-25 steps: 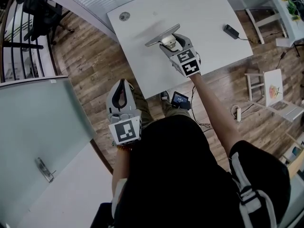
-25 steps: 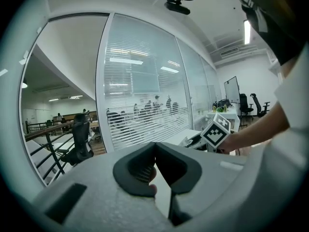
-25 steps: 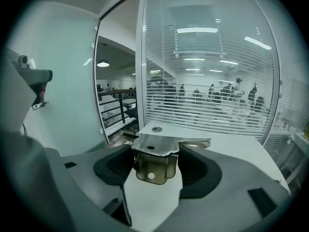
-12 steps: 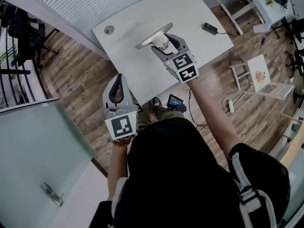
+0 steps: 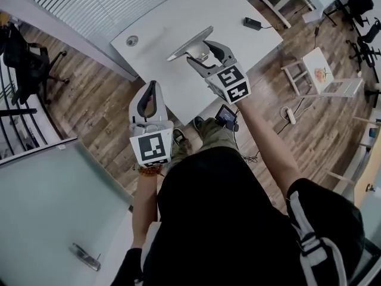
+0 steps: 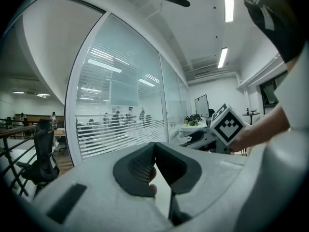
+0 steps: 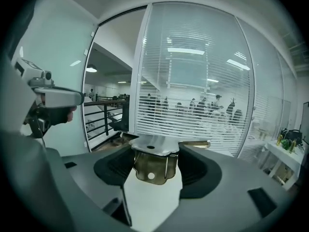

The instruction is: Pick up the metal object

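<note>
The metal object [image 5: 189,43] is a long flat silver bar with a folded bracket under its middle. My right gripper [image 5: 201,51] is shut on that bracket and holds the bar lifted over the white table [image 5: 178,22]. In the right gripper view the bracket [image 7: 153,164] sits clamped between both dark pads, its flat top plate level with the fingertips. My left gripper [image 5: 150,95] hangs over the wooden floor near the table's front edge, jaws shut and empty; in the left gripper view its pads [image 6: 153,149] meet at the tips.
A round grommet [image 5: 131,41] marks the table's left part and a black adapter [image 5: 253,23] lies at its right corner. A glass partition [image 5: 53,207] fills the lower left. A white chair [image 5: 324,73] and a power strip [image 5: 290,115] stand on the floor at right.
The right gripper has lifted the metal bar off the table and carried it slightly up. The left gripper has drifted a little forward. The head view has shifted.
</note>
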The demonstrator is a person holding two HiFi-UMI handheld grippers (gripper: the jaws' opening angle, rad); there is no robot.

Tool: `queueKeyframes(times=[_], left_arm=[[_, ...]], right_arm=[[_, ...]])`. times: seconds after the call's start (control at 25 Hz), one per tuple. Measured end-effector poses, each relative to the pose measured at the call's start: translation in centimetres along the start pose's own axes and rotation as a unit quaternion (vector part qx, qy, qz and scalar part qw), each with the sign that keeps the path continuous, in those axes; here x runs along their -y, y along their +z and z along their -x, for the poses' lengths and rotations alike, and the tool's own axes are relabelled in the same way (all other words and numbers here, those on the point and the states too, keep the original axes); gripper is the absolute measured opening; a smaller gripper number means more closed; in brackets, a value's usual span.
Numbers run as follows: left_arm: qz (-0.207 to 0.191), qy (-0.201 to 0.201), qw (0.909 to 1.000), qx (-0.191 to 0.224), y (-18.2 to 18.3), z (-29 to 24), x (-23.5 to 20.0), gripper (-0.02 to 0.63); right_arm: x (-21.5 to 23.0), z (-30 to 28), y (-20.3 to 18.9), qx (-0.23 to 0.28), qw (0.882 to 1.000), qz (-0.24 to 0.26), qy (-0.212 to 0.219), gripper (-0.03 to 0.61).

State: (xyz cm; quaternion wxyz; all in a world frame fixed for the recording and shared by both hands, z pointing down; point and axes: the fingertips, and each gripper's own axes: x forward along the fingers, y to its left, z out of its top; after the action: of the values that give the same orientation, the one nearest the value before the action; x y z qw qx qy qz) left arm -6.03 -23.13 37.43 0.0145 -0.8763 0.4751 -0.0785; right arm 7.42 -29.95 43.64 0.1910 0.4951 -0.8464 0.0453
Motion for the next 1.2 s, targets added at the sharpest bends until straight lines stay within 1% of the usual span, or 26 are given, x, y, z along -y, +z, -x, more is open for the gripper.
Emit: queueKeyframes(times=[0.08, 0.36, 0.52, 0.64, 0.76, 0.88, 1.04, 1.2], left_arm=[[-0.006, -0.008, 0.9999, 0.003, 0.2, 0.2, -0.3, 0.015], [-0.011, -0.015, 0.9997, 0.017, 0.6, 0.4, -0.7, 0.015], [-0.008, -0.014, 0.9995, 0.026, 1.2, 0.4, -1.0, 0.015], [-0.013, -0.015, 0.9991, 0.036, 1.6, 0.5, -1.1, 0.015], [-0.009, -0.011, 0.9991, 0.041, 1.9, 0.7, -1.5, 0.015], [-0.016, -0.014, 0.9985, 0.049, 2.2, 0.8, -1.7, 0.015], [-0.013, -0.013, 0.9985, 0.052, 2.2, 1.0, -2.3, 0.015], [-0.014, -0.012, 0.9984, 0.053, 2.0, 1.3, -2.7, 0.015]], right_arm=[[-0.6, 0.5, 0.7, 0.011, 1.0, 0.003, -0.009, 0.276], [-1.6, 2.5, 3.3, 0.043, 0.999, 0.001, -0.026, 0.276], [-1.6, 3.6, 4.5, 0.063, 0.997, 0.002, -0.04, 0.276], [-1.9, 4.3, 5.4, 0.079, 0.996, 0.002, -0.049, 0.276], [-2.5, 4.9, 6.4, 0.096, 0.993, 0.013, -0.06, 0.276], [-3.4, 5.4, 7.3, 0.11, 0.992, 0.016, -0.06, 0.276], [-4.4, 5.5, 8.1, 0.122, 0.99, 0.014, -0.062, 0.276], [-5.0, 5.7, 8.2, 0.133, 0.989, -0.002, -0.066, 0.276]])
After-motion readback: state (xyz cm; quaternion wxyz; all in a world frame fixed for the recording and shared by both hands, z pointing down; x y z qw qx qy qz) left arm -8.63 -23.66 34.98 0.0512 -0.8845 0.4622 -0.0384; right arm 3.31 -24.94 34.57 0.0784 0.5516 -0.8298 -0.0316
